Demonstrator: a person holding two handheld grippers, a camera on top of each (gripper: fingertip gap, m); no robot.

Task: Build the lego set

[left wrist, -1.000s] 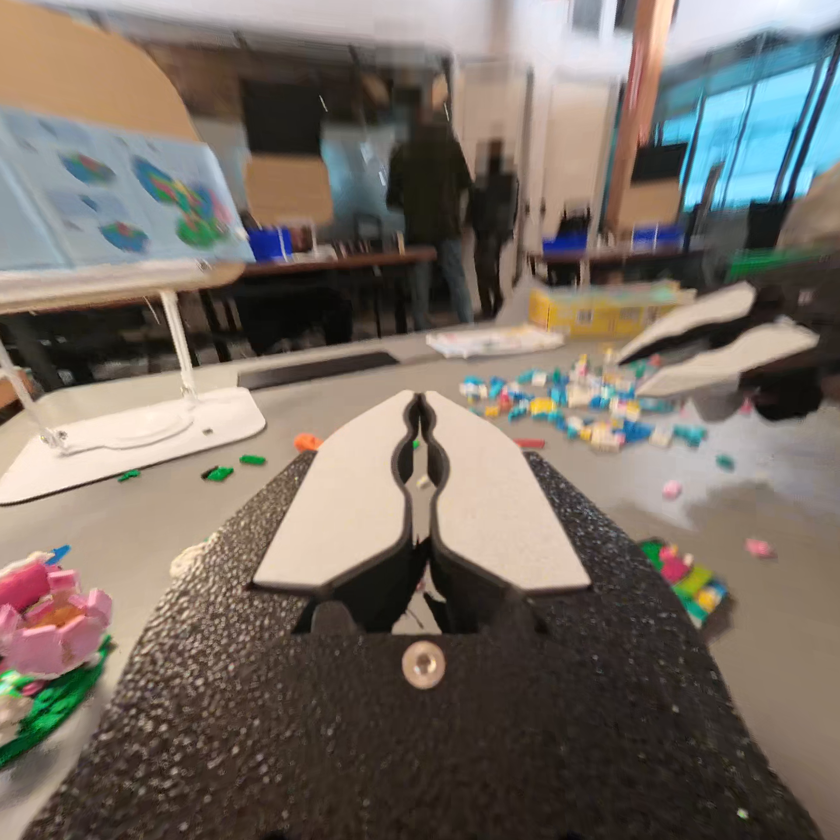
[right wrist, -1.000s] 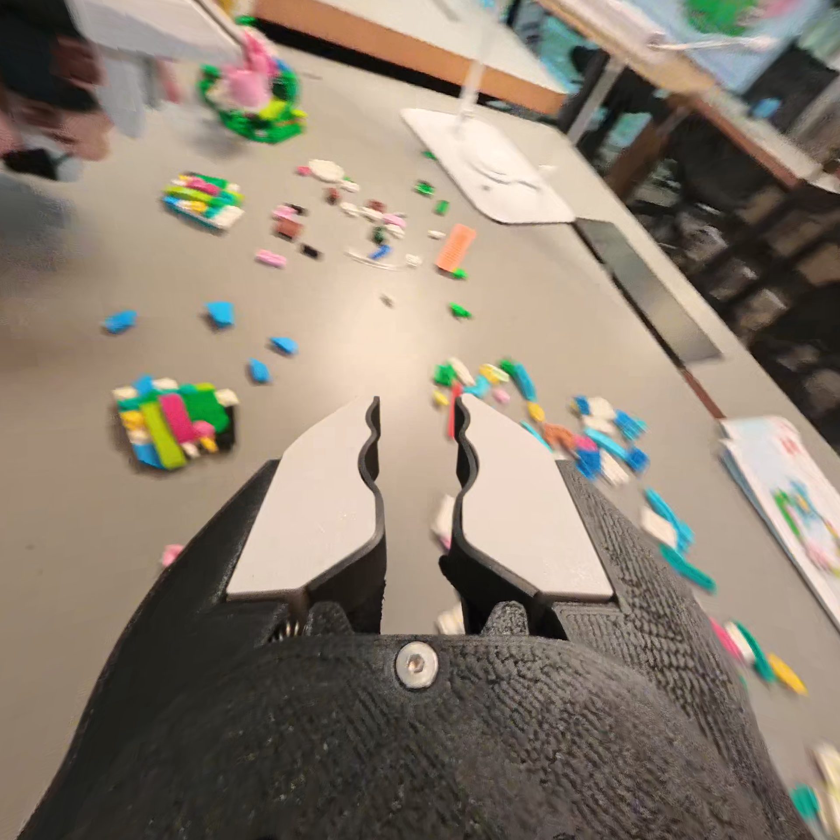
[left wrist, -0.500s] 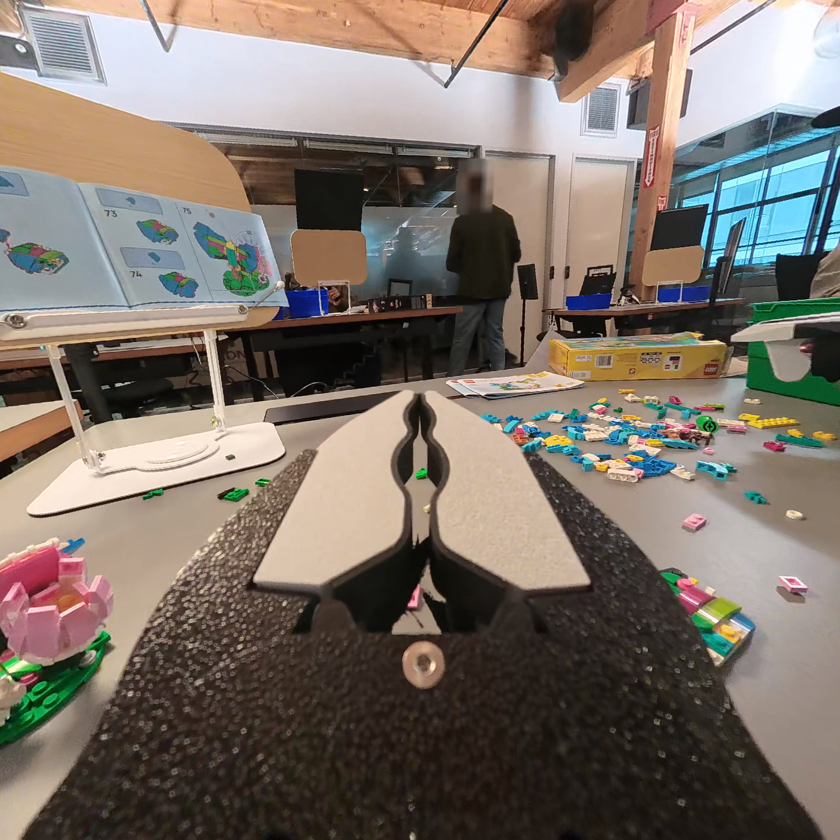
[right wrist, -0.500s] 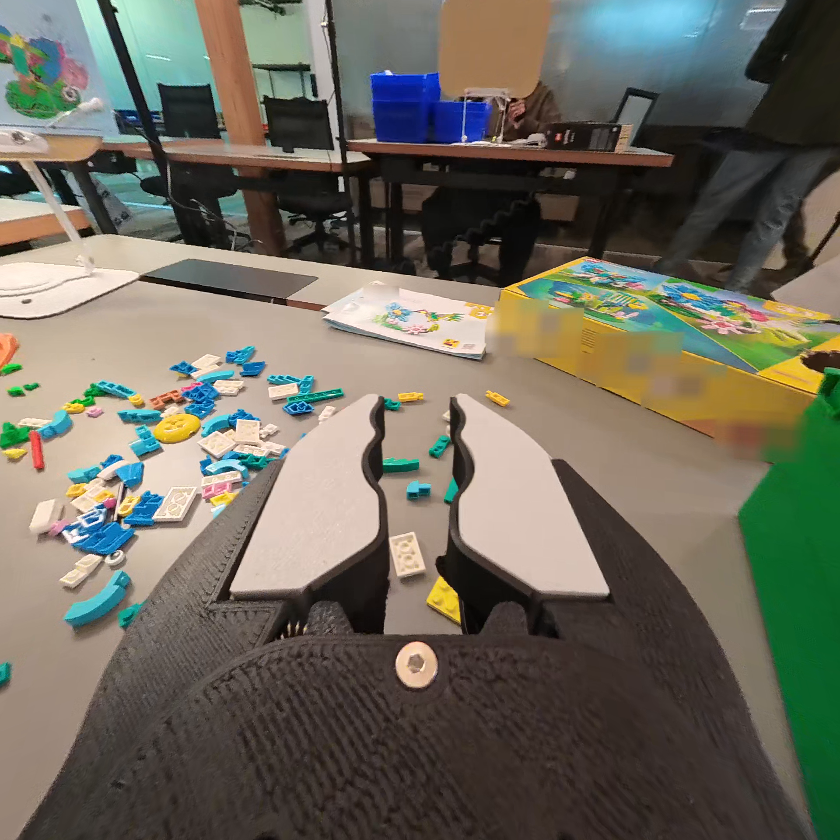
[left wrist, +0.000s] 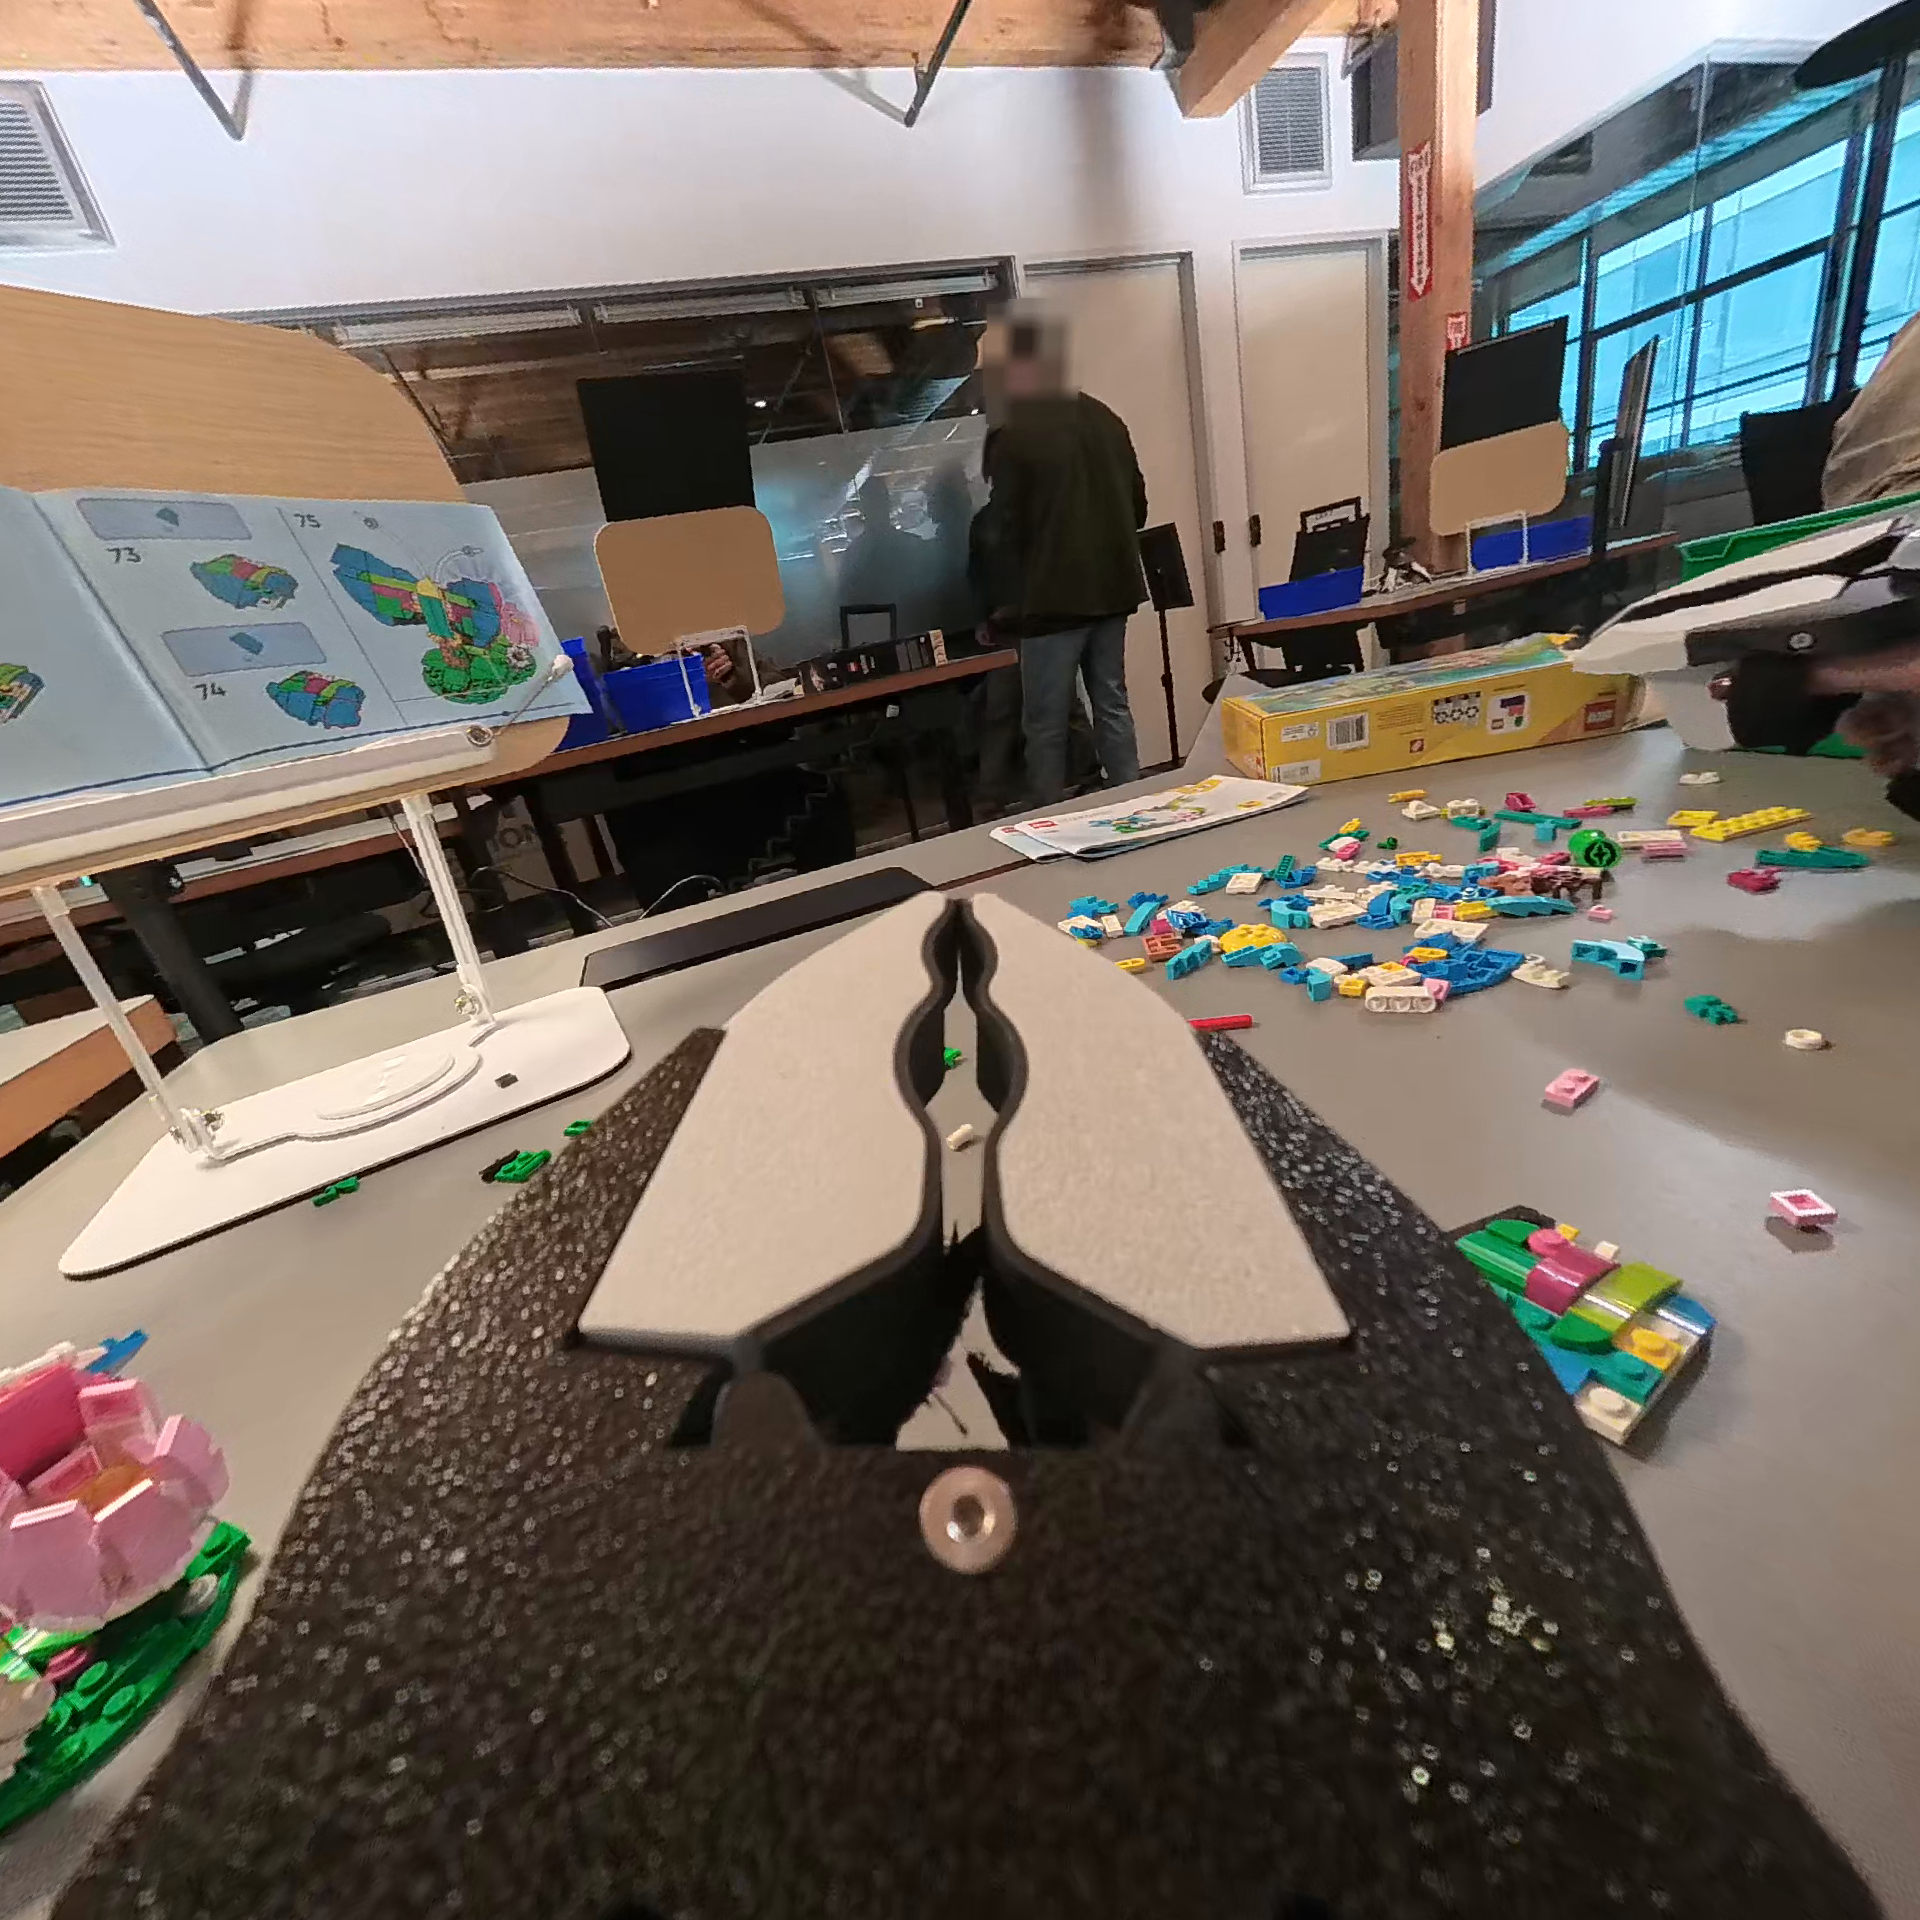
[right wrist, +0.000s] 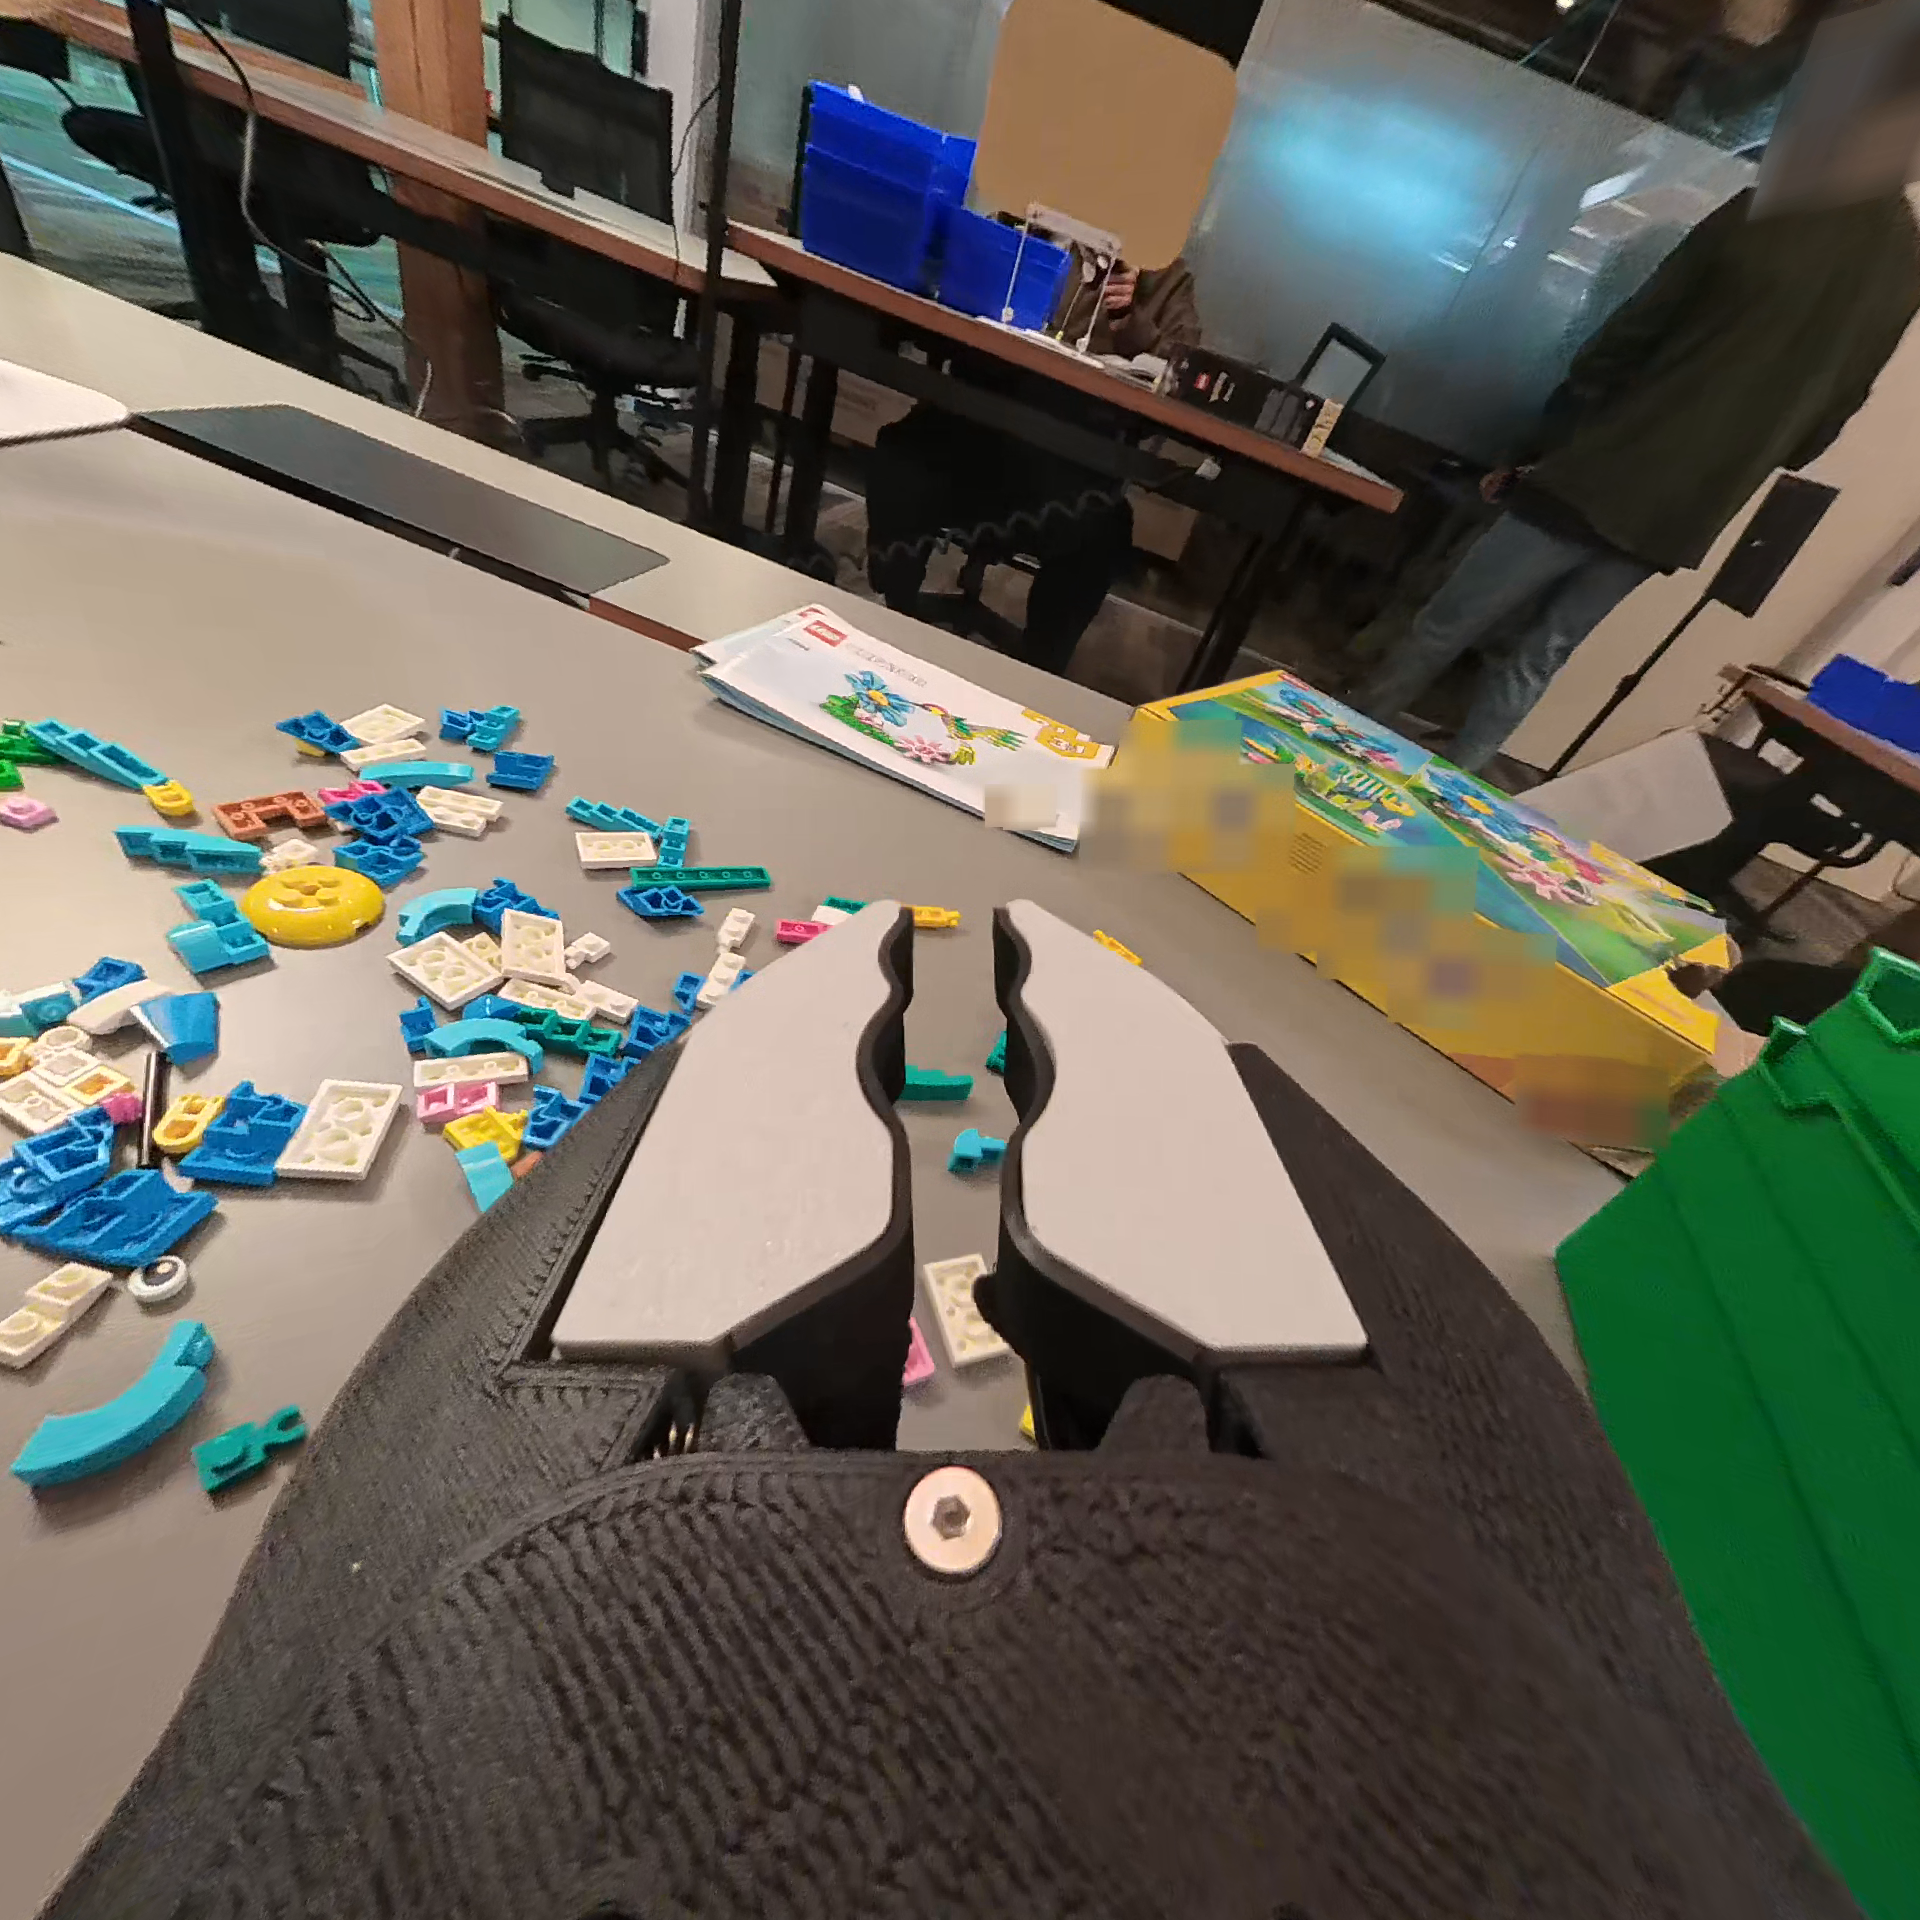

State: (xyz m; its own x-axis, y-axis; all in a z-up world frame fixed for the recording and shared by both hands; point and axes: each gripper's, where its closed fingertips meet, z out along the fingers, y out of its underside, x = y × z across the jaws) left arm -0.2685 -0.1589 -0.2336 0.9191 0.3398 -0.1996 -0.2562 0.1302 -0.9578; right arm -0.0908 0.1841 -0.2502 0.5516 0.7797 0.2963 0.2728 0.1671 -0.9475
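The left gripper [left wrist: 961, 914] hovers over the grey tabletop [left wrist: 1714, 1132], its fingers pressed together and empty. The right gripper [right wrist: 951, 920] hangs above the scattered lego pieces [right wrist: 436, 935], fingers narrowly apart, holding nothing. A pink flower model [left wrist: 99, 1507] sits at the left gripper's left.

Parted right gripper [right wrist: 951, 925] above loose bricks [right wrist: 457, 966]

My left gripper [left wrist: 961, 920] has a black, pebbly, glitter-flecked shell, two flat grey fingers [left wrist: 774, 1164] with wavy black inner edges, and one silver screw near the camera. My right gripper [right wrist: 951, 925] has the same grey fingers [right wrist: 1164, 1174] and a hex-socket screw, but its black shell shows ridged print lines.
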